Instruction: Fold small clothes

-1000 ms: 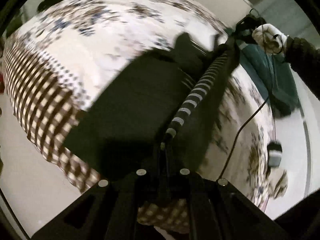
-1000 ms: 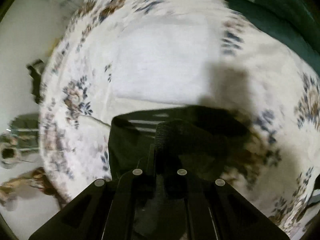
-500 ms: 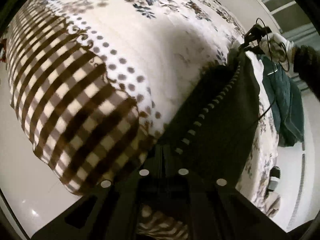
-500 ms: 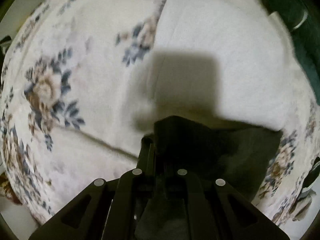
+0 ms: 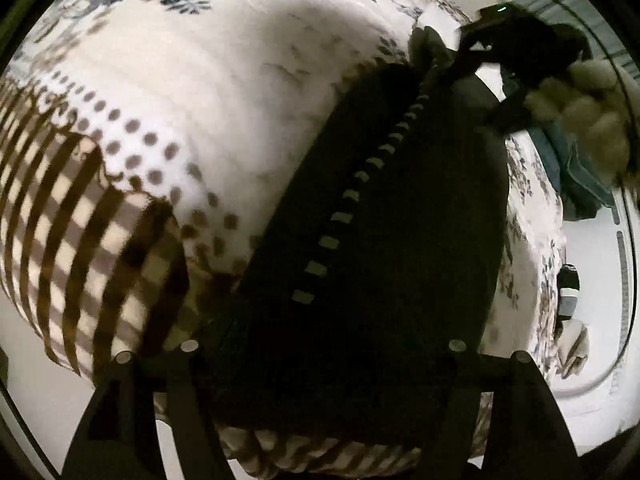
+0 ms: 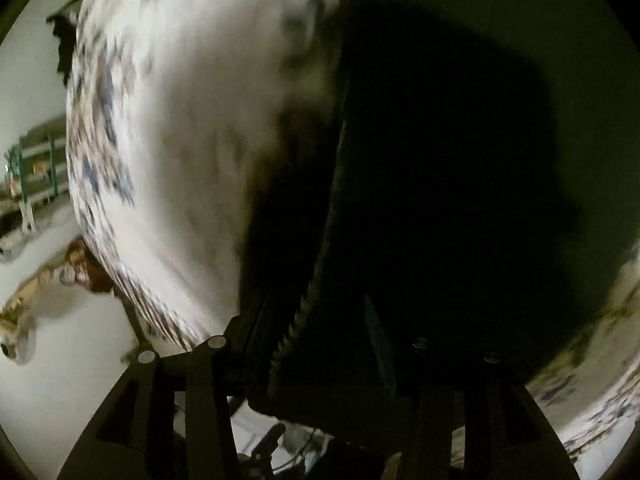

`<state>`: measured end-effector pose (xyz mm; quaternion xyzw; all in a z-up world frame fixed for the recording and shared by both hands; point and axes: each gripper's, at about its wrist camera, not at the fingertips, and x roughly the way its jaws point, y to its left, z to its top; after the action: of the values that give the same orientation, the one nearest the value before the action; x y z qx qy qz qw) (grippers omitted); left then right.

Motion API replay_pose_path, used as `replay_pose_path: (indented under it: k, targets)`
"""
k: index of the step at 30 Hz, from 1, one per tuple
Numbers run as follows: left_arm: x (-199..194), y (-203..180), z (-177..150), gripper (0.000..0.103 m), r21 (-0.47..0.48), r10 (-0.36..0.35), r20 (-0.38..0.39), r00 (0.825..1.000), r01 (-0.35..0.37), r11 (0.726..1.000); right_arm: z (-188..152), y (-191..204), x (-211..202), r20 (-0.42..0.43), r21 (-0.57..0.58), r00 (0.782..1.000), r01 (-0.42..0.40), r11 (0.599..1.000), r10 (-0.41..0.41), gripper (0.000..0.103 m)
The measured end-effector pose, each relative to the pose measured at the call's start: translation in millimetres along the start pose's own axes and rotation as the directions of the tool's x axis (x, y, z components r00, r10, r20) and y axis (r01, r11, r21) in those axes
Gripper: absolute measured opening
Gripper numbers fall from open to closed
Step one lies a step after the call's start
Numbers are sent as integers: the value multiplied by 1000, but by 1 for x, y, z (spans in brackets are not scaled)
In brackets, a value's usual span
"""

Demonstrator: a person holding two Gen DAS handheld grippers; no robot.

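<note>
A dark garment (image 5: 380, 240) with a dashed white stripe lies along the bed between my two grippers. In the left wrist view my left gripper (image 5: 320, 360) has its fingers spread wide apart, with the garment's near end lying between them. The right gripper (image 5: 480, 52) shows at the garment's far end, held by a gloved hand (image 5: 580, 120). In the right wrist view the dark garment (image 6: 440, 180) fills the right side and drapes between the spread fingers of my right gripper (image 6: 320, 360). The cloth hides the fingertips.
The bed has a white floral blanket (image 5: 240, 80) with a brown checked border (image 5: 80, 220). A teal garment (image 5: 580, 184) lies at the far right of the bed. A light floor surrounds the bed, with a small object (image 5: 568, 288) and furniture (image 6: 32, 168) on it.
Both grippers were shut on the garment and held it up stretched. Now both stand wide open, lower and closer to the bed, with the garment lying between their fingers.
</note>
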<state>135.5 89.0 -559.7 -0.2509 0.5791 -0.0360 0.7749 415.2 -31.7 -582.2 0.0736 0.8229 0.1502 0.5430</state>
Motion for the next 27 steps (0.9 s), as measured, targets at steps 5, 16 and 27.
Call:
replay_pose_path:
  k: [5, 16, 27]
  targets:
    - [-9, -14, -12, 69, 90, 52, 14, 999, -53, 994, -20, -10, 34, 92, 116, 996, 0, 993, -11, 6]
    - [31, -36, -3, 68, 169, 50, -28, 998, -44, 985, -53, -47, 4, 141, 153, 979, -165, 974, 144, 5]
    - [-4, -21, -7, 6, 61, 30, 23, 999, -32, 998, -34, 4, -11, 117, 28, 987, -111, 993, 107, 5]
